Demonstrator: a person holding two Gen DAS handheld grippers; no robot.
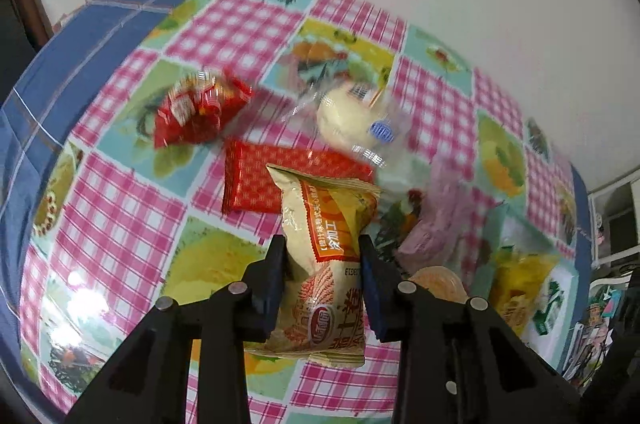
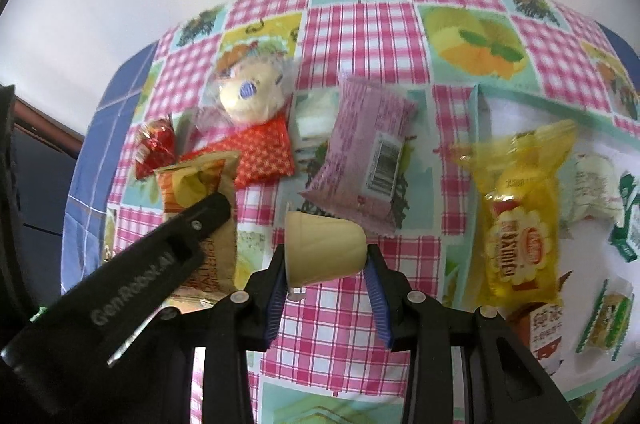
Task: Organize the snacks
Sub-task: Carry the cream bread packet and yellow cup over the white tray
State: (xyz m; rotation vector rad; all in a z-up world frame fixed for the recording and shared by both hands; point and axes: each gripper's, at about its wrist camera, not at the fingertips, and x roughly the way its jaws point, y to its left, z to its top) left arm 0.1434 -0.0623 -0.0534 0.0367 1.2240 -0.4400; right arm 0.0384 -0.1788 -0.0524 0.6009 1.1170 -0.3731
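left hand-held gripper (image 1: 322, 244) clamped on beige snack packet (image 1: 324, 264); right hand-held gripper (image 2: 326, 256) pinching cream jelly cup (image 2: 324, 248).

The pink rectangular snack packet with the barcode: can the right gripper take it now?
Probably not yet: the right gripper already has its jaws shut on a beige plastic cup, though the pink rectangular snack packet lies uncovered just ahead.

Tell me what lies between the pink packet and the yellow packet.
Right wrist view: between the pink packet and the yellow packet lie only tablecloth and the box's teal wall.
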